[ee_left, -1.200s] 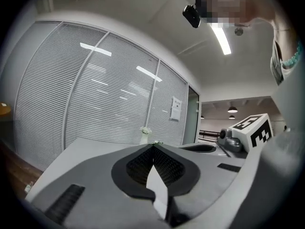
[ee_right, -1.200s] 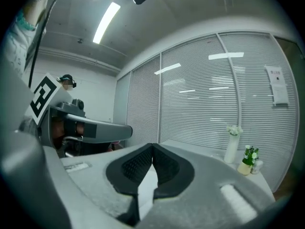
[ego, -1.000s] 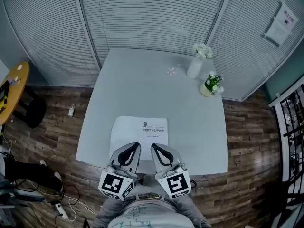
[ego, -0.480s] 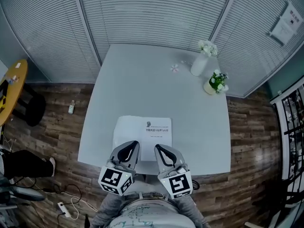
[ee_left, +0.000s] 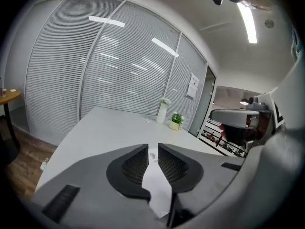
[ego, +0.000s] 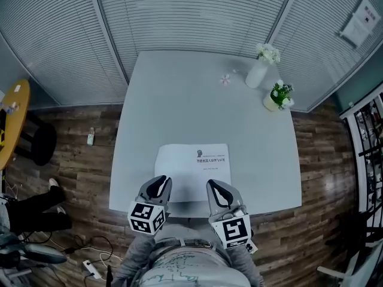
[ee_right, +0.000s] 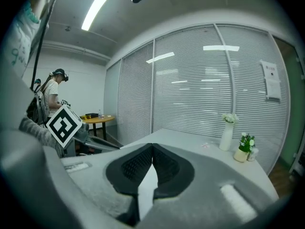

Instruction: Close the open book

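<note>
The open book (ego: 192, 169) lies flat on the counter (ego: 191, 100), pages up. The left tongs (ego: 160, 184) have dropped lower, to the book's near edge. Their jaws are opening, with nothing between them. The right tongs (ego: 214, 187), also at that edge, stay pinched shut and empty. The book is not closed yet. The left tongs look ready to grab a page.

The left gripper (ego: 160, 183) has sunk toward the book (ego: 191, 166), its jaws now opening, empty.
</note>
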A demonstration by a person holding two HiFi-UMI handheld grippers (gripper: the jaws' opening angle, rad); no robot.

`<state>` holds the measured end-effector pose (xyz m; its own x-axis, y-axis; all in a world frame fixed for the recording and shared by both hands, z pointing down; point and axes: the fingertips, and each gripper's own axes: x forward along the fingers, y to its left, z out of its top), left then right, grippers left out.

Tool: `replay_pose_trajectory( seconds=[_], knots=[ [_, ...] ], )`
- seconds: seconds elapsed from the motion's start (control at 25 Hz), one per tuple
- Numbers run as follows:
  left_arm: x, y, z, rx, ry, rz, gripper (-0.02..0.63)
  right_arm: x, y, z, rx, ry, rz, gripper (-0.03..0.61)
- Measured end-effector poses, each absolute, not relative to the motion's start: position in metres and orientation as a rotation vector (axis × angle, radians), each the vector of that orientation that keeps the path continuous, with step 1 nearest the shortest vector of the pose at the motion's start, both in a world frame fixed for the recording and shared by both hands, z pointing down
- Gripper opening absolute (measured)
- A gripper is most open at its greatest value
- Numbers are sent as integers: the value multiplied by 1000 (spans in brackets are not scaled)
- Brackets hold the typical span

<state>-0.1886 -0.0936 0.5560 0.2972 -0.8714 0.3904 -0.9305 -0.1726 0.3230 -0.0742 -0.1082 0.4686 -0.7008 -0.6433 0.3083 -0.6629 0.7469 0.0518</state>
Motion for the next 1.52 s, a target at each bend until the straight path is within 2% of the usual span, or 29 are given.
replay_pose_trajectory(
  seconds=[0.32,0.64,1.12,1.4,1.52],
  knots=[
    [-239,-74,627,1947,-1554,268,110,-83,-100,488,1109,-2562,116,2],
    [-256,-63,686,1879,-1467,431,160,-82,-99,493,1179,-2481,118,2],
    [-248,-57,735,1726,-1341,444,160,-63,-102,497,1224,-2437,142,2],
    [-232,-57,736,1666,-1265,334,157,-44,-107,495,1254,-2435,143,2],
    [-229,-59,730,1665,-1279,284,66,-33,-106,495,1264,-2435,144,3]
  ],
)
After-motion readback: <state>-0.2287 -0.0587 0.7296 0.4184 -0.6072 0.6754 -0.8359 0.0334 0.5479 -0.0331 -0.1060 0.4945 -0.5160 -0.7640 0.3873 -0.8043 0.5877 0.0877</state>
